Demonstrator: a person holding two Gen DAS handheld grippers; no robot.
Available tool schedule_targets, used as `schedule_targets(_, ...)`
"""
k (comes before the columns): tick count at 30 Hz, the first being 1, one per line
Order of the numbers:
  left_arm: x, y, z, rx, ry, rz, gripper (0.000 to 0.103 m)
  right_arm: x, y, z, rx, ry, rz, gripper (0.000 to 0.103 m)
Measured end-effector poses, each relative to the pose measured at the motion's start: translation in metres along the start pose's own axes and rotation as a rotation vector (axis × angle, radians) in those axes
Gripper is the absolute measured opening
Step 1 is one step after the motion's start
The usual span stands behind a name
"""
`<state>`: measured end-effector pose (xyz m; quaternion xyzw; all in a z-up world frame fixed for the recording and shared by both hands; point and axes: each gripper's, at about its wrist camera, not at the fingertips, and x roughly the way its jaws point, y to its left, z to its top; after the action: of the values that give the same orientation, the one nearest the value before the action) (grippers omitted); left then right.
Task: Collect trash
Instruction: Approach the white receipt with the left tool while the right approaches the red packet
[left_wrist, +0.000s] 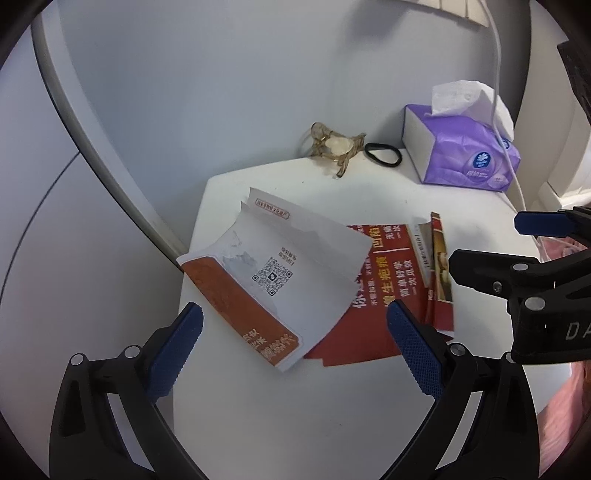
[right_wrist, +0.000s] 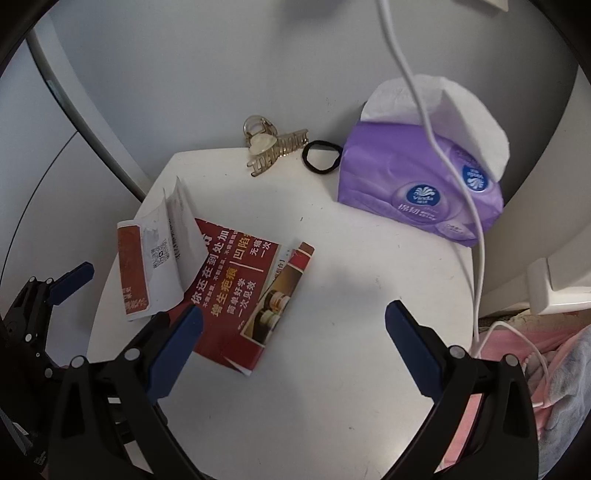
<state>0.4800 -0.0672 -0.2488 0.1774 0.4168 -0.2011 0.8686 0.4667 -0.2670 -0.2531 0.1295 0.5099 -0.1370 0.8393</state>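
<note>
A torn white and orange paper packet (left_wrist: 280, 273) with a QR code lies on a small white table (left_wrist: 295, 406), partly over a red printed leaflet (left_wrist: 391, 273). Both also show in the right wrist view: the packet (right_wrist: 155, 266) and the leaflet (right_wrist: 251, 295). My left gripper (left_wrist: 295, 350) is open, its fingers on either side of the packet's near end, just above the table. My right gripper (right_wrist: 293, 347) is open and empty, over the table to the right of the leaflet. It shows at the right edge of the left wrist view (left_wrist: 517, 243).
A purple tissue pack (right_wrist: 421, 184) lies at the back right with a white cable (right_wrist: 461, 184) hanging across it. A clear hair claw (right_wrist: 273, 147) and a black hair tie (right_wrist: 321, 157) lie at the back edge. Pink bedding (right_wrist: 517, 350) is on the right. A grey wall is behind.
</note>
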Motion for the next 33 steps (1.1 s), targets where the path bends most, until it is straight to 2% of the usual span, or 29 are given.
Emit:
schedule_targets(8,0.016,0.014,0.002,-0.053,0.028,-0.054,0.097,0.014,0.001,0.004,0.025,0.045,-0.015,0.096)
schedule_targets(19,0.033,0.030,0.009,-0.105,0.063,-0.076,0.097,0.024,-0.001,0.008,0.056,0.076,-0.052,0.096)
schedule_targets(26,0.037,0.035,0.008,-0.117,0.073,-0.091,0.096,0.030,-0.001,0.010,0.081,0.089,-0.046,0.096)
schedule_targets(30,0.041,0.042,0.006,-0.140,0.087,-0.102,0.090,0.035,0.001,0.008,0.097,0.109,-0.038,0.089)
schedule_targets(33,0.042,0.043,0.006,-0.142,0.087,-0.100,0.090,0.037,0.002,0.007,0.103,0.116,-0.039,0.088)
